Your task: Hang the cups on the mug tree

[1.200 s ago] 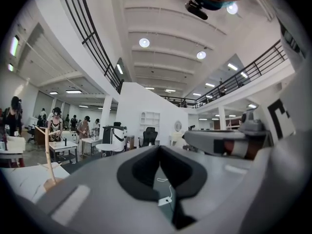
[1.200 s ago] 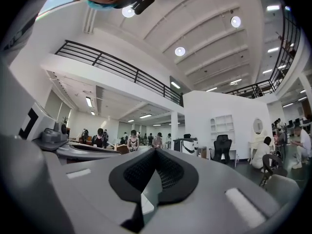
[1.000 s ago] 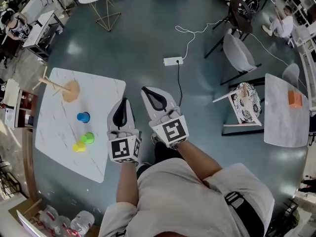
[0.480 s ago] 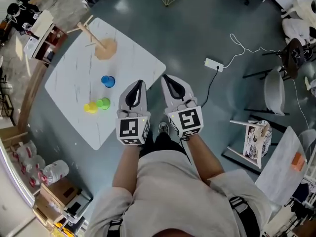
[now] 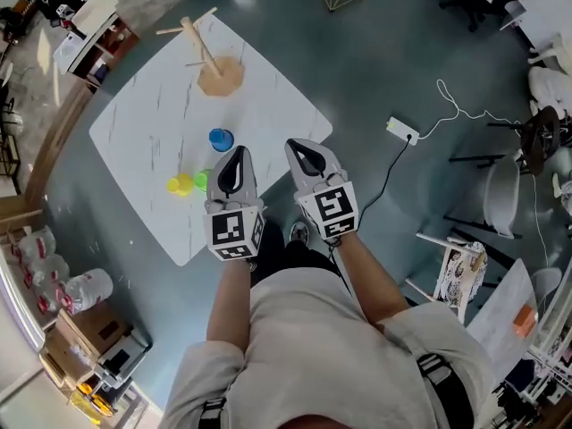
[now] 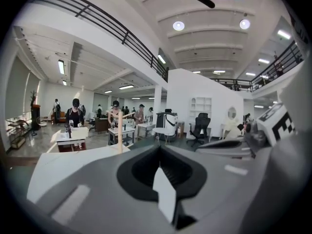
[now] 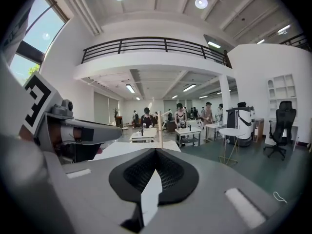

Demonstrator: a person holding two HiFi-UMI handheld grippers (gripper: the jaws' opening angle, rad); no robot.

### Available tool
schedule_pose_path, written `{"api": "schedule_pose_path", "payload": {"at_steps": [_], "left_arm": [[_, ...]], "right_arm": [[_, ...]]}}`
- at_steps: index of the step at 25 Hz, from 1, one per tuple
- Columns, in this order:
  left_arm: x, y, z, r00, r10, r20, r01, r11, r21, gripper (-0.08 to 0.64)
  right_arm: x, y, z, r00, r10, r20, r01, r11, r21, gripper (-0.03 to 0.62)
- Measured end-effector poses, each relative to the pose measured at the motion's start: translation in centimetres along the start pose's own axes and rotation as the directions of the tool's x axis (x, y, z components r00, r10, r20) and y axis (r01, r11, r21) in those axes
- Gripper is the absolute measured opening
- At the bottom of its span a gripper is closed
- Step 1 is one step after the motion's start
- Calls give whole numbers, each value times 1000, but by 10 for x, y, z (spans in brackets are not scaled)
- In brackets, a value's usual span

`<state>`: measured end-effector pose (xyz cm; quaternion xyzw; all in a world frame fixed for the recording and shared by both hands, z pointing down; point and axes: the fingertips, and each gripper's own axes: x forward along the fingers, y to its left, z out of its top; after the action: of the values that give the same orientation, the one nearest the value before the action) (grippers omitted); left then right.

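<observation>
Cups of three colours stand on the white marbled table (image 5: 143, 141). A blue cup (image 5: 221, 139) is nearest the wooden mug tree (image 5: 207, 56) at the far corner. A yellow cup (image 5: 181, 184) and a green cup (image 5: 202, 180) sit just beside each other, closer to the person. The left gripper (image 5: 235, 155) hovers at the table's near edge beside the green cup, jaws pressed together on nothing. The right gripper (image 5: 302, 146) hangs alongside over the floor, likewise closed and empty.

one blue cup (image 5: 221, 139), one green cup (image 5: 202, 180), one yellow cup (image 5: 181, 184), one mug tree (image 5: 211, 61), one table (image 5: 147, 128)
</observation>
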<state>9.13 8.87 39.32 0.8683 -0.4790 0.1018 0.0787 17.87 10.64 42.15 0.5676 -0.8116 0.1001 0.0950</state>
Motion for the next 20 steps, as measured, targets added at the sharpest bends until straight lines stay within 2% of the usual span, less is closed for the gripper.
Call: {"api": "schedule_pose_path", "payload": {"at_steps": [5, 10, 14, 20], "left_arm": [[6, 68, -51, 993, 41, -109, -44, 999, -31, 2], [-1, 115, -70, 986, 80, -144, -88, 995, -49, 2], [5, 140, -86, 982, 45, -185, -58, 996, -65, 2], [19, 181, -94, 974, 11, -228, -25, 998, -62, 2]], "right_arm": [[65, 39, -20, 996, 45, -71, -45, 999, -2, 0], [110, 77, -37, 983, 119, -138, -121, 993, -13, 0], [134, 92, -49, 969, 143, -199, -158, 985, -62, 0], [169, 110, -64, 922, 179, -343, -245, 957, -157, 0]]}}
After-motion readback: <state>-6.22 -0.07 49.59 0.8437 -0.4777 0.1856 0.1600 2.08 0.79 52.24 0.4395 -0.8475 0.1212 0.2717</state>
